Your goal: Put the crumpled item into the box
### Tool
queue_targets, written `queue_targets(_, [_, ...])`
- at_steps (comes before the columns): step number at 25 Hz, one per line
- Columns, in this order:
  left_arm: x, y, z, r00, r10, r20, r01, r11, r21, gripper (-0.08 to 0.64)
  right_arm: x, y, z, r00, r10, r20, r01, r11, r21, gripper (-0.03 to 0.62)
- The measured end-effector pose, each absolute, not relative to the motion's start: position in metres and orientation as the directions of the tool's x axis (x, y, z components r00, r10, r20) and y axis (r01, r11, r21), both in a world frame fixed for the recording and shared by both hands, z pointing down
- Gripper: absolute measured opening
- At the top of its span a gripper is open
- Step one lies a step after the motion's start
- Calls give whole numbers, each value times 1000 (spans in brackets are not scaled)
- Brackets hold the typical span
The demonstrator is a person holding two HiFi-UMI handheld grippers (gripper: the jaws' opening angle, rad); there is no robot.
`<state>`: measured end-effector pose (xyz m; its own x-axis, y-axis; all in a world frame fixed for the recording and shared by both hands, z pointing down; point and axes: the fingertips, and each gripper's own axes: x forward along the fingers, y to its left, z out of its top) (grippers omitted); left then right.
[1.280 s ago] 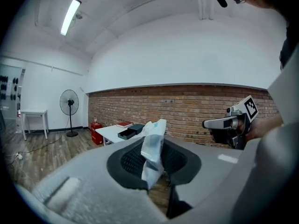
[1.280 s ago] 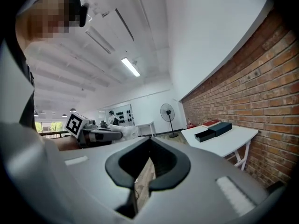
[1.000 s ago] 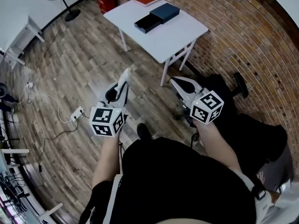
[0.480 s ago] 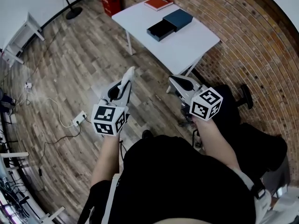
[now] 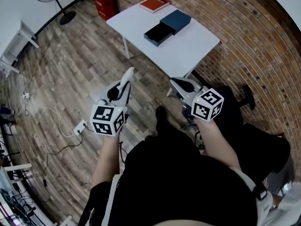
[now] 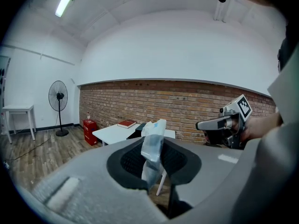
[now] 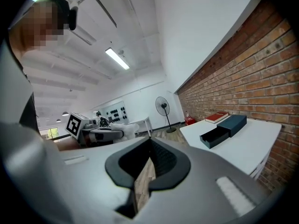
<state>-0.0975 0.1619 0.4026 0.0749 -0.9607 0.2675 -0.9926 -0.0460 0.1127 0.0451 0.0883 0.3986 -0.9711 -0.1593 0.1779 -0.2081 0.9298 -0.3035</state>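
White counter (image 5: 193,46) ahead; 2 hand-held grippers raised over the wooden floor (image 5: 70,69).
The open dark box (image 5: 168,27) lies on the counter near a red book (image 5: 154,4). The left hand-held gripper (image 5: 124,84) clamps the pale crumpled item (image 6: 153,143), well apart from the box. The right hand-held gripper (image 5: 181,84) has its jaws together, nothing between them.

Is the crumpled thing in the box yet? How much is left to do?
Not yet. Done: the crumpled item is picked up, pinched in the left gripper. In hand: it is held over the floor, short of the white table. Left: reach the table and drop the item into the open dark box. The right gripper is shut and holds nothing.
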Motion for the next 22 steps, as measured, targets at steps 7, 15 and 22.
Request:
queue_targets(7, [-120, 89, 410, 73, -953, 295, -994, -46, 97, 69, 21, 11, 408, -976, -150, 159, -195, 925, -326, 2])
queue_targets(15, [-162, -27, 413, 74, -944, 322, -994, -44, 97, 71, -27, -107, 414, -977, -136, 162, -185, 922, -341, 2])
queue_targets(22, [-166, -119, 430, 120, -925, 361, -987, -71, 147, 70, -36, -184, 430, -974, -126, 187, -189, 909, -372, 2])
